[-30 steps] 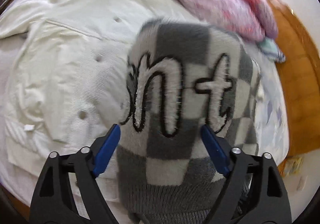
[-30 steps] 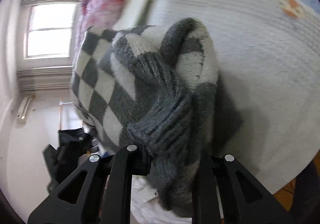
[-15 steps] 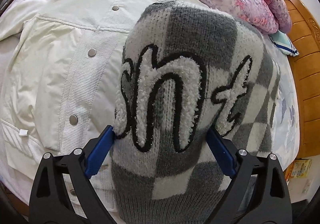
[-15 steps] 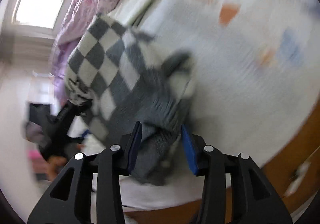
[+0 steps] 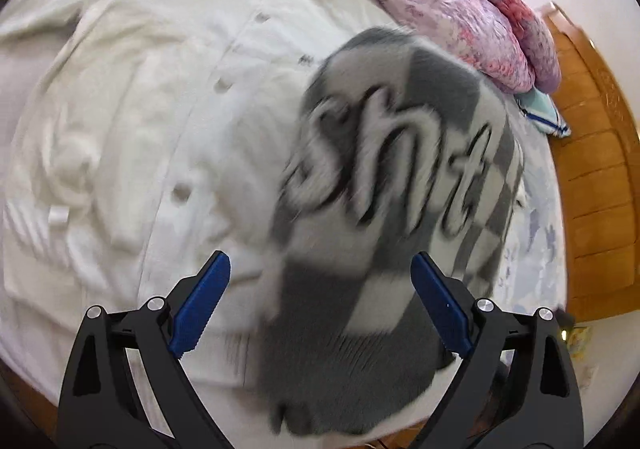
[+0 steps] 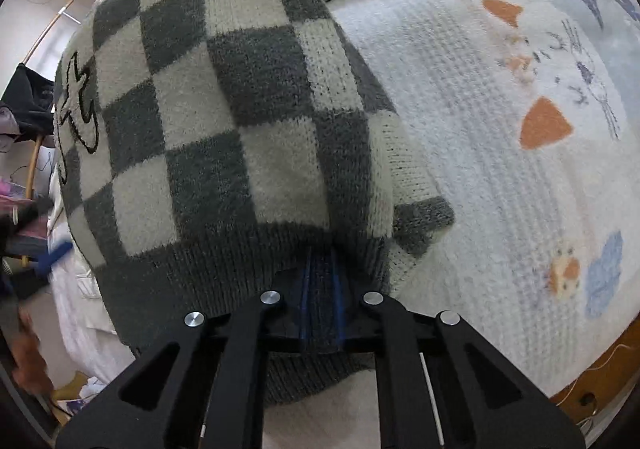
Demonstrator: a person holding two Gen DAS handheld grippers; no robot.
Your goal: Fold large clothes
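The checkered sweater lies on the bed, partly over a white jacket (the left view is blurred). The right hand-held gripper is closed tight on the sweater's ribbed grey hem at the near edge. The left hand-held gripper stands wide open, its blue pads either side of the sweater, gripping nothing. A pink quilt lies far right.

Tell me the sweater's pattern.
Sweater: grey-and-cream checkerboard, clearest in the right wrist view.
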